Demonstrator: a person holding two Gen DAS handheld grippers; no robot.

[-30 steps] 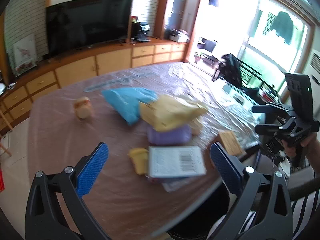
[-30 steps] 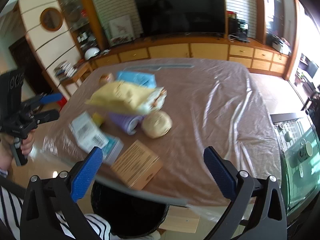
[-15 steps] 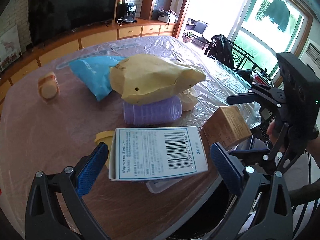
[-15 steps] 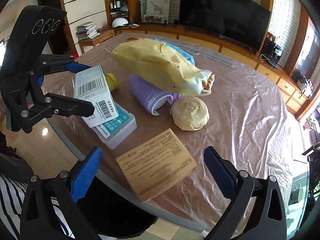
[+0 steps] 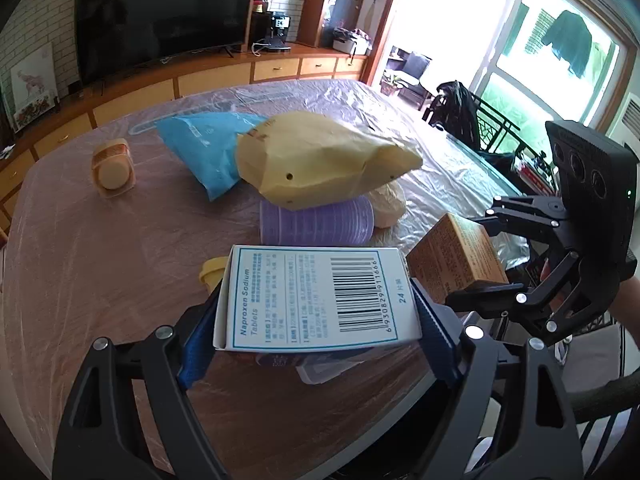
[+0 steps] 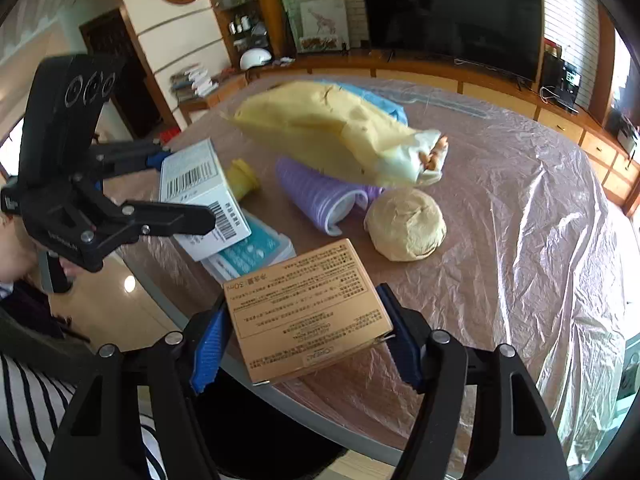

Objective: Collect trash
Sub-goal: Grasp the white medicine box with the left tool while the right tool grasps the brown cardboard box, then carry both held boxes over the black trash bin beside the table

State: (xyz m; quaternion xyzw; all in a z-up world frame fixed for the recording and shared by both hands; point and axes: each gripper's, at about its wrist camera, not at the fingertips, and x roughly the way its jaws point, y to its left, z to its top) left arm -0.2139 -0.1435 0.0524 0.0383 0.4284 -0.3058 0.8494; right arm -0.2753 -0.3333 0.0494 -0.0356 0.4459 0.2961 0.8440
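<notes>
My left gripper (image 5: 316,340) is shut on a white tablet box (image 5: 318,300) with a barcode, at the table's near edge; it also shows in the right wrist view (image 6: 200,196). My right gripper (image 6: 306,340) is shut on a tan cardboard box (image 6: 308,312), which shows in the left wrist view (image 5: 452,260) too. A yellow paper bag (image 5: 320,164), a blue plastic bag (image 5: 208,148), a purple ribbed cup (image 5: 316,220) on its side, a crumpled paper ball (image 6: 406,224) and a yellow cap (image 6: 240,176) lie on the table.
The round table (image 6: 520,208) is covered with clear plastic film. A teal blister tray (image 6: 252,252) lies under the white box. A small tan jar (image 5: 112,168) lies at the far left. A black bin (image 6: 260,432) sits below the table's near edge.
Both grippers moved in toward the table and closed: the left on the white tablet box, the right on the tan cardboard box. Half a second ago both were open.
</notes>
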